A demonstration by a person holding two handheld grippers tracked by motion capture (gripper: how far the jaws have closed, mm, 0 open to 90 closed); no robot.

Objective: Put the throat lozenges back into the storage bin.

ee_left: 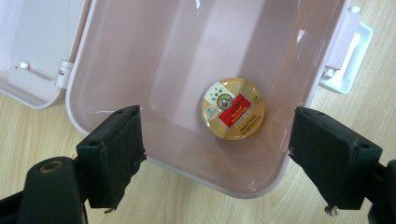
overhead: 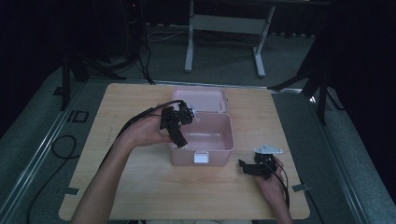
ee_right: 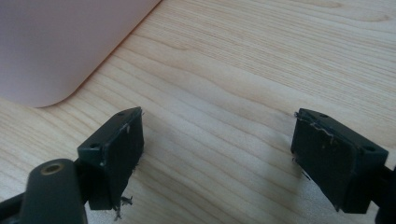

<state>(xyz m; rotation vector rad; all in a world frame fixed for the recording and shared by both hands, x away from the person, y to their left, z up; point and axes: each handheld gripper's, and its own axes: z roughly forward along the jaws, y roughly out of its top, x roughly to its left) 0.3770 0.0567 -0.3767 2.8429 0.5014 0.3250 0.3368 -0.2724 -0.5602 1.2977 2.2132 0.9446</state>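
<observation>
Tin [ee_left: 233, 108] in box [ee_left: 140, 56], below open fingers [ee_left: 116, 154], prob untouched

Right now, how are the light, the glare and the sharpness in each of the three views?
High view: dim, dark surroundings, the pink box soft and slightly blurred. Left gripper view: bright, with white glare streaks on the box's inner walls; the round gold tin is sharp enough to see its label, not read it. Right gripper view: evenly lit, the wooden table grain clear, the near jaws soft.
</observation>
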